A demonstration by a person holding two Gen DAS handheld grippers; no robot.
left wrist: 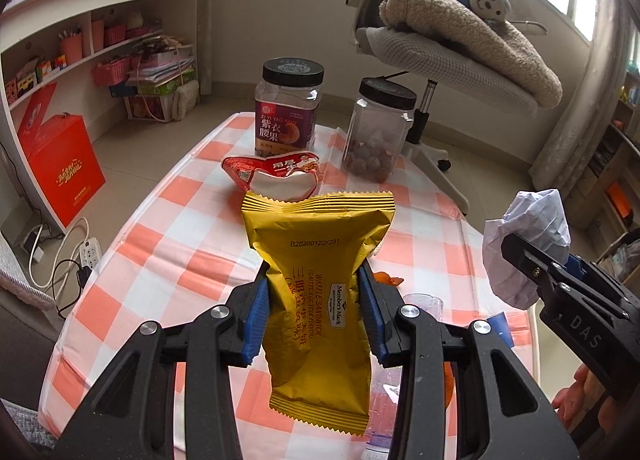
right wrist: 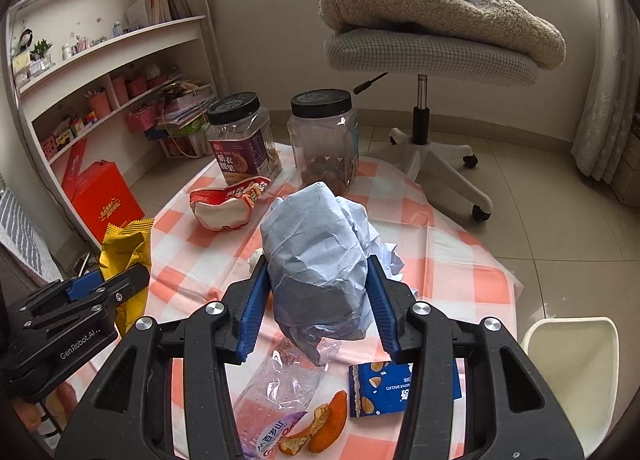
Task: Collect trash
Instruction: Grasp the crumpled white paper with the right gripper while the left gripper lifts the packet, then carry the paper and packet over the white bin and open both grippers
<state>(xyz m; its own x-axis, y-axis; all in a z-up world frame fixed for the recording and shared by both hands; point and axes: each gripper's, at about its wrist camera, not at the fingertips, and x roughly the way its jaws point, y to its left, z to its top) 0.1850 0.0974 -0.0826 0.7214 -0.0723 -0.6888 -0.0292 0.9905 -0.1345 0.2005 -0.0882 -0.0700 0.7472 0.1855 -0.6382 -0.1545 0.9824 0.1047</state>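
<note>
Left gripper [left wrist: 314, 312] clamps a yellow snack wrapper [left wrist: 320, 276], lifted over the checked table [left wrist: 160, 228]. Right gripper [right wrist: 318, 300] squeezes a crumpled paper wad [right wrist: 320, 256] above the table, with orange peel [right wrist: 320, 426], a clear plastic wrapper [right wrist: 280, 384] and a blue biscuit packet [right wrist: 378, 388] lying below it. A red snack bag [left wrist: 274, 176] sits in front of two jars [left wrist: 288, 108].

The left gripper [left wrist: 314, 316] hangs above the table, its blue pads [left wrist: 256, 320] clamped on a yellow wrapper [left wrist: 320, 300]; beside it, the right gripper [right wrist: 318, 304] is raised too, jaws pressed against a crumpled paper ball [right wrist: 316, 260]
</note>
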